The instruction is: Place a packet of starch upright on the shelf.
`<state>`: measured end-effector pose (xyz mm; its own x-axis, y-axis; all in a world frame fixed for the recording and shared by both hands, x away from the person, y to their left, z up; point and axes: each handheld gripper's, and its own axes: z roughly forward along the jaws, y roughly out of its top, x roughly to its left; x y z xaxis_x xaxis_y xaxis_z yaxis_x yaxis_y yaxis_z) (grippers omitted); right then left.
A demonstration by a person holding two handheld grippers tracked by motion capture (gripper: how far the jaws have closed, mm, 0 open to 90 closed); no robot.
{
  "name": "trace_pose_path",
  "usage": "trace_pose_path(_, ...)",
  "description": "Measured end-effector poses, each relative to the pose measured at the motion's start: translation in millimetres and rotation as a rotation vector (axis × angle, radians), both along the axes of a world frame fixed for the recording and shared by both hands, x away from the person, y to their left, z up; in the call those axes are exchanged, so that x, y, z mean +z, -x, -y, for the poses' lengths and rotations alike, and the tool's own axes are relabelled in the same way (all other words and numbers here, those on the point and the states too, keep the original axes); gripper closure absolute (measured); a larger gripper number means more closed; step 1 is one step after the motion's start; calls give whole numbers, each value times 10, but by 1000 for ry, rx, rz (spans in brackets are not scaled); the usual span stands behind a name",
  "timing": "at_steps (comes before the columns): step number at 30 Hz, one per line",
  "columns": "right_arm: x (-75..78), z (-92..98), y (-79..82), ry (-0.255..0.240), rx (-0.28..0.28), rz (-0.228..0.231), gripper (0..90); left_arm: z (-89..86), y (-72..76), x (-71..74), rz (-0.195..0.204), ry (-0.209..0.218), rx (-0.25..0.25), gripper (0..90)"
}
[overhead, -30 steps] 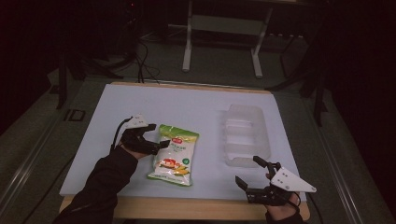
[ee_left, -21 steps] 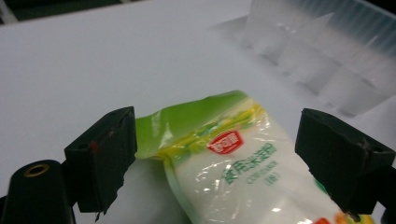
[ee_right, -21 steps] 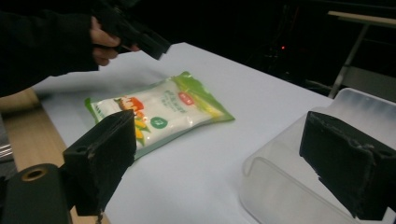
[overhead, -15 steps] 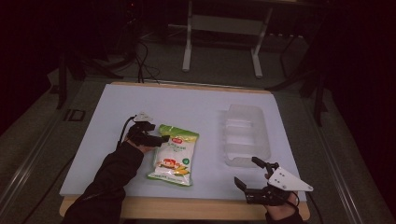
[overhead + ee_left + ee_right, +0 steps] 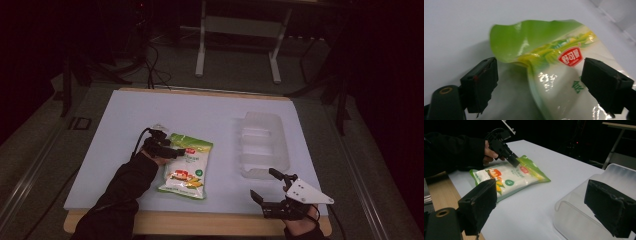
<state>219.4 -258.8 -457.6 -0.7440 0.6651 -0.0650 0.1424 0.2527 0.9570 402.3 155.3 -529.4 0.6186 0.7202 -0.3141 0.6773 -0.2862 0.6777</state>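
A green and white snack bag [image 5: 186, 166] lies flat on the white table, left of centre. My left gripper [image 5: 173, 150] is at the bag's far left corner. In the left gripper view it [image 5: 539, 75] stands open, its jaws on either side of the curled green corner of the bag [image 5: 554, 62], not closed on it. My right gripper [image 5: 263, 183] hovers open near the table's front edge, just in front of a clear plastic container [image 5: 263, 145]. In the right gripper view the open gripper [image 5: 544, 207] faces the bag [image 5: 509, 177] and the container [image 5: 574, 215].
The white table top [image 5: 150, 110] has bare room at the back and far left. Its wooden front edge [image 5: 200, 225] lies close to both hands. Beyond the table stand a dark floor, cables and a metal table frame [image 5: 237, 30].
My left gripper has moved forward and right until its jaws straddle the bag's far left corner. The right gripper has barely shifted.
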Motion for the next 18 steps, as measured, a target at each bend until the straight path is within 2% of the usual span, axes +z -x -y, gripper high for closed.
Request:
trace_pose_path(2,0,0,1,2,0,0,110,42,3,-24,-22,4,-27,175)
trace_pose_path(3,0,1,0,2,0,1,110,42,3,-24,-22,4,-27,240)
trace_pose_path(5,0,2,-1,1,1,-1,124,108,29,-20,-19,-4,-88,312)
trace_pose_path(6,0,1,-1,2,1,-3,125,131,36,-17,-18,-8,-105,387)
trace_pose_path(9,-4,-3,-3,6,1,-4,125,161,41,-5,-28,-13,-111,503)
trace_pose_path(10,-5,-5,-5,6,2,-4,125,175,46,2,-19,-27,-109,503)
trace_pose_path(11,-5,-5,-5,6,2,-4,125,175,46,2,-19,-27,-109,545)
trace_pose_path(12,-6,-11,-6,8,2,-3,125,179,48,18,-17,-41,-121,655)
trace_pose_path(14,-6,-11,-6,7,2,-4,126,174,47,29,-21,-39,-130,740)
trace_pose_path(18,-10,-11,-9,7,2,-9,126,184,70,55,-3,-36,-135,805)
